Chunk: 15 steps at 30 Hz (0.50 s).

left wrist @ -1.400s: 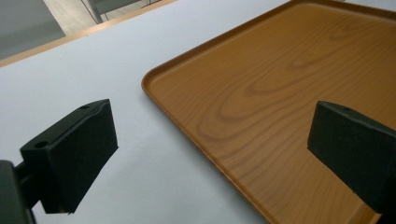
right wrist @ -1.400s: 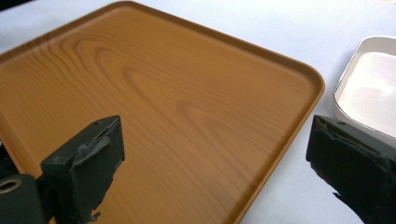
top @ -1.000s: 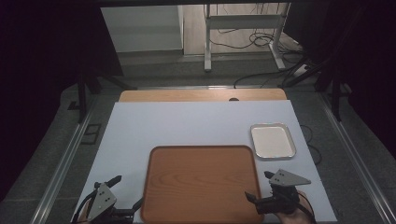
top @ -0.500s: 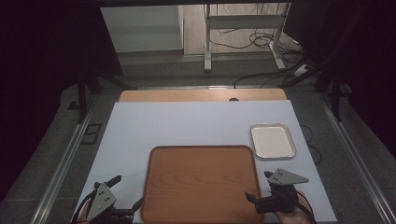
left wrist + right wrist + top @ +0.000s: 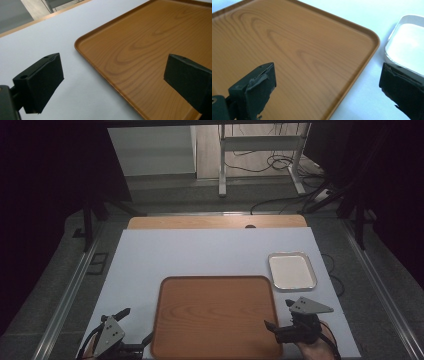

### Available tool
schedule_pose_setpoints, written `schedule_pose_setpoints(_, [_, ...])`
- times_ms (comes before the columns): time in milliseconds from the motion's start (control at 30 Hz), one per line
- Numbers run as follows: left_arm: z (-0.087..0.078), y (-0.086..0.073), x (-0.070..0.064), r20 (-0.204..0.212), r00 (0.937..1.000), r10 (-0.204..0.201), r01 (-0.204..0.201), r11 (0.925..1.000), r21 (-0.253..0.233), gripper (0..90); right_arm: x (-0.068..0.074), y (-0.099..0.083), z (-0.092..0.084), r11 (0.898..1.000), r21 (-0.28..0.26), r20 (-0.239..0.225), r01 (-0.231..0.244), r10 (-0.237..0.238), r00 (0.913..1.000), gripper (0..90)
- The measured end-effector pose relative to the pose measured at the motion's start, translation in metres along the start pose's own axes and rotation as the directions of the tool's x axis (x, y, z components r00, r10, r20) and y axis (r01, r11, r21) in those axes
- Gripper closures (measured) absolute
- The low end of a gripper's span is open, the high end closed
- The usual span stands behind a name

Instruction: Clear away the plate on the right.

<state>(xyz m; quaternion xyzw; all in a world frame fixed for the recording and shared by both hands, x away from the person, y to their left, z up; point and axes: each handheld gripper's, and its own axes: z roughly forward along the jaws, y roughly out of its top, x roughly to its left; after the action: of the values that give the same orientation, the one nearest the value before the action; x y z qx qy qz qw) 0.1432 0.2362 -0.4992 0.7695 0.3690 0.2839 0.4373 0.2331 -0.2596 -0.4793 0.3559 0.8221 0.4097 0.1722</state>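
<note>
Nothing has shifted since a second ago: left claw and right claw both sit with jaws spread wide and empty at the near corners of the rectangular wood-grain brown tray. Tray rests bare on the white desk, small white metal-rimmed tray just beyond its far right corner.

Table surface bare across far half and left side, free passage there; wooden tray with low raised rim occupies near centre, small white tray sits just beyond its far right corner.
</note>
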Motion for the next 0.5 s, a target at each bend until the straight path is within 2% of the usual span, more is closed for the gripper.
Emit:
schedule_pose_setpoints(200, [0.0, 0.0, 0.0, 0.0, 1.0, 0.0, 0.0, 1.0, 0.0, 2.3, -0.007, 0.001, 0.002, 1.0, -0.002, 0.02, -0.009, 0.009, 0.9998, 1.0])
schedule_pose_setpoints(500, [0.0, 0.0, 0.0, 0.005, 1.0, -0.003, 0.003, 1.0, -0.004, 2.3, -0.019, 0.006, 0.004, 0.999, -0.038, 0.039, -0.037, 0.038, 0.9985, 1.1])
